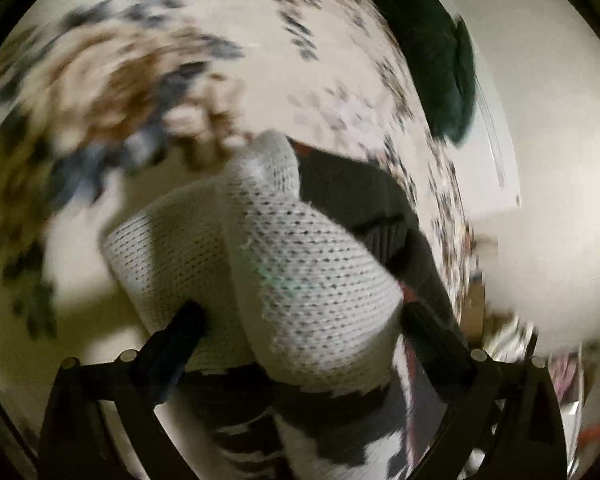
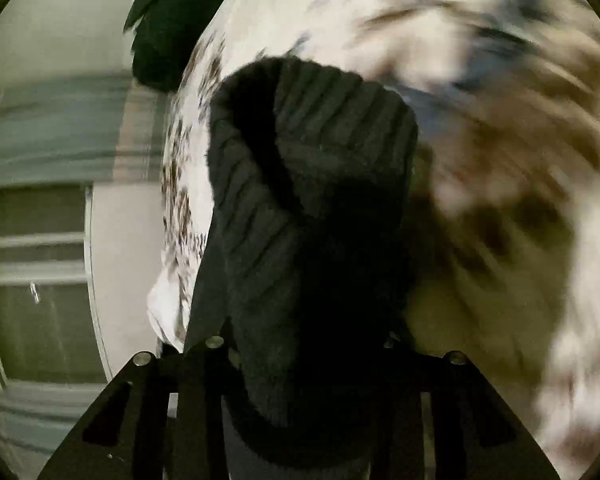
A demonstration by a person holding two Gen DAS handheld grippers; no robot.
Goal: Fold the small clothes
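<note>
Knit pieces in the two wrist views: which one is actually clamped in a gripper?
The black ribbed knit piece, bunched between the right gripper's closed jaws. The white mesh-knit piece only lies between the left gripper's wide-open fingers, unpinched.

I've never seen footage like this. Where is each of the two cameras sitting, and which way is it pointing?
Left wrist: rides on the left gripper, looking down along its spread fingers at a white knit sock on a patterned cover.
Right wrist: rides on the right gripper, looking down along its fingers, which clamp a black ribbed sock.
Shared: the patterned cover and a dark green cloth.
</note>
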